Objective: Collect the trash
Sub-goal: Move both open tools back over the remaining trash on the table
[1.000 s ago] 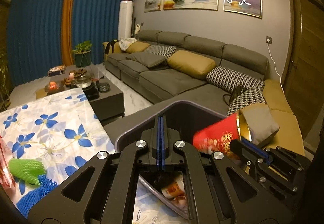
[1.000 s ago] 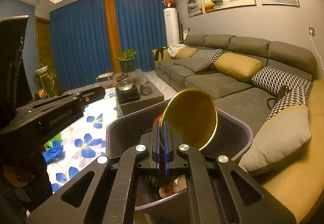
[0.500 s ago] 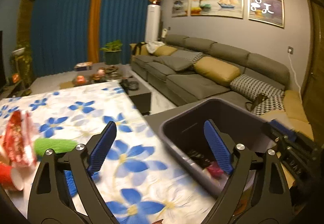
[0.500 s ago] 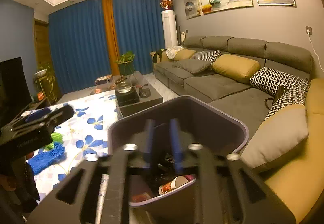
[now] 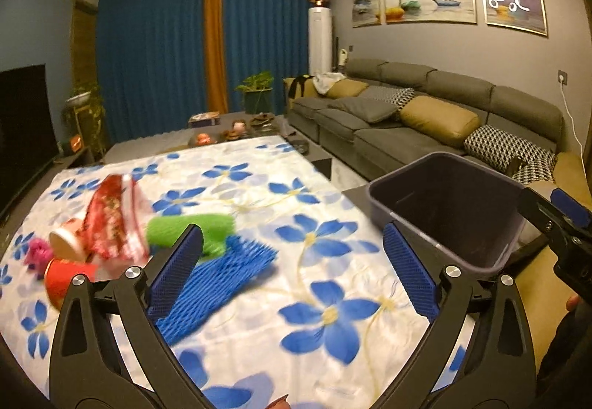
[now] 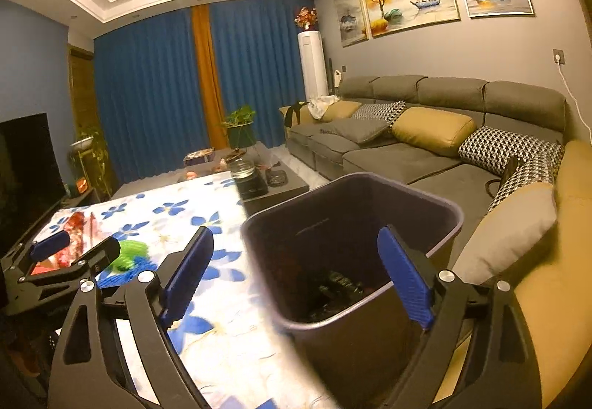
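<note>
My left gripper [image 5: 292,272] has just been opening, fingers now spread wide and empty over the floral tabletop [image 5: 259,194], facing the blue foam net [image 5: 218,283], green foam net [image 5: 192,227] and red paper cups [image 5: 66,275]. My right gripper [image 6: 296,275] has also just been opening, fingers spread with nothing between them above the dark trash bin [image 6: 440,209], which sits beside the tabletop and holds trash already.

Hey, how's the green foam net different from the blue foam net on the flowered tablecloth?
The green foam net looks rolled into a plump tube, while the blue foam net lies flatter and spread out. The green one sits farther from the left wrist camera; the blue one is nearer, partly behind a finger of the open left gripper. Both are ribbed mesh sleeves lying on the tablecloth, untouched.
</note>
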{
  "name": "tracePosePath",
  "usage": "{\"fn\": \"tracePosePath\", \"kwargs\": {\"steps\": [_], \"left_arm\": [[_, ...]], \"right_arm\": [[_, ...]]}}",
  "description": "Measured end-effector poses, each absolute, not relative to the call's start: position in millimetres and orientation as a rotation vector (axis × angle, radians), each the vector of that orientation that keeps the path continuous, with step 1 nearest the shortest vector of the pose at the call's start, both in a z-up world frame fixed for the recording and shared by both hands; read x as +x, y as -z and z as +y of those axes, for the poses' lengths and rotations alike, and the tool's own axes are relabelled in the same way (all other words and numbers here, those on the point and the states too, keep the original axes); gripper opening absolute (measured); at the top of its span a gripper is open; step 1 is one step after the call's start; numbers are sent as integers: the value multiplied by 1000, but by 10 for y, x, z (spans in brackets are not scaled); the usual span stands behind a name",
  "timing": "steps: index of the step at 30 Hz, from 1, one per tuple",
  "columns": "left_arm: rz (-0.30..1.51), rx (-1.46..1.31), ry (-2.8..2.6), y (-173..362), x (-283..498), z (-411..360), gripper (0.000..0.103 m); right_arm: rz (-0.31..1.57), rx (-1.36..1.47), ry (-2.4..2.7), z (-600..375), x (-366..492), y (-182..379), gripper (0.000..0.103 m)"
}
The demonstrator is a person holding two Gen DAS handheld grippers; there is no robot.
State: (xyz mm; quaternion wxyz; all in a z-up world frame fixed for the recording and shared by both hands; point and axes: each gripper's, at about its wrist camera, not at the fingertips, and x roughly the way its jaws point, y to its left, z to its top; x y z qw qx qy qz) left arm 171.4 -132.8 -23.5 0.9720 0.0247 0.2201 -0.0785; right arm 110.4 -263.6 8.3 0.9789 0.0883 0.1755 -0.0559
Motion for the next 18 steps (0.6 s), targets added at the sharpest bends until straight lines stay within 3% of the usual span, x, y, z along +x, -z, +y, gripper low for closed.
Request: {"fn": "tracePosePath", "kwargs": {"steps": [18], "left_arm": [[437, -40, -43, 273, 1163, -41, 96]], "right_arm": [[384, 107, -27, -1522, 973, -68, 89]]}}
